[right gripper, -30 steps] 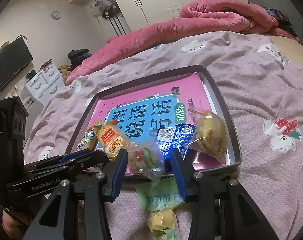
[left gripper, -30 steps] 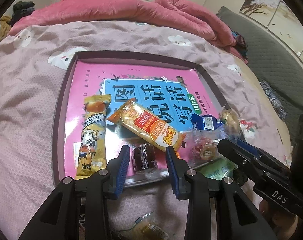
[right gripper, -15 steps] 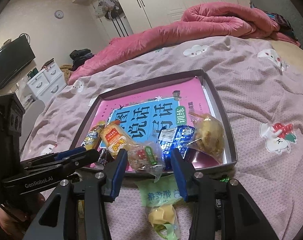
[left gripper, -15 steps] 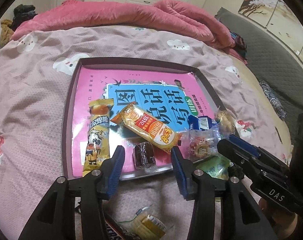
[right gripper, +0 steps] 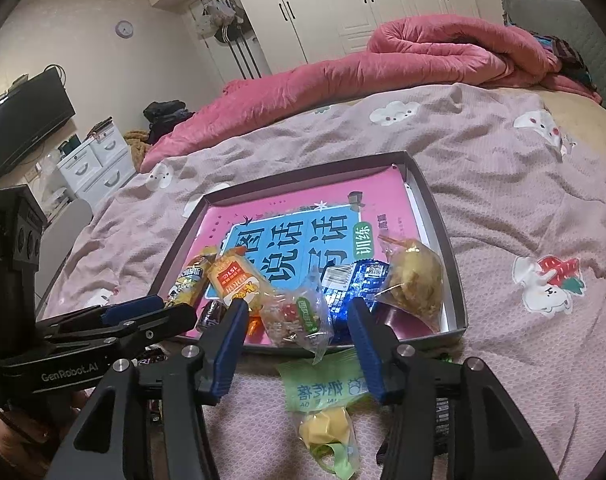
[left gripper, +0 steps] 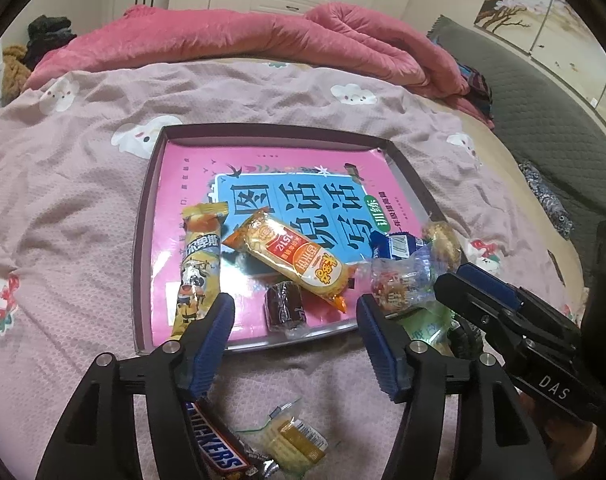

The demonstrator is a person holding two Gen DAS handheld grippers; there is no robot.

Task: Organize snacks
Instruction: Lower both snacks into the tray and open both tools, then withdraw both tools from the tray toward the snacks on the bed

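A: Left gripper jaws opening, nothing pinched. Dark brown candy lies between the pads, untouched, at the tray's near edge.

B: Right gripper?

A: Also opening. Clear candy bag sits loose between its pads, no contact I can see, resting over the tray's near rim.

B: Tray?

A: Dark shallow tray on a pink-mauve bedspread with cartoon patches. Pink and blue book lines the bottom. Inside: yellow stick pack at left, orange wafer pack middle, blue wrapper and clear pastry bag at right.

B: Outside the tray?

A: Near side, on the spread: Snickers bar, small yellow packet, green sachet.

B: Room?

A: Rumpled pink duvet at the far side, white wardrobes behind, TV and white drawers far left, grey padded headboard right.
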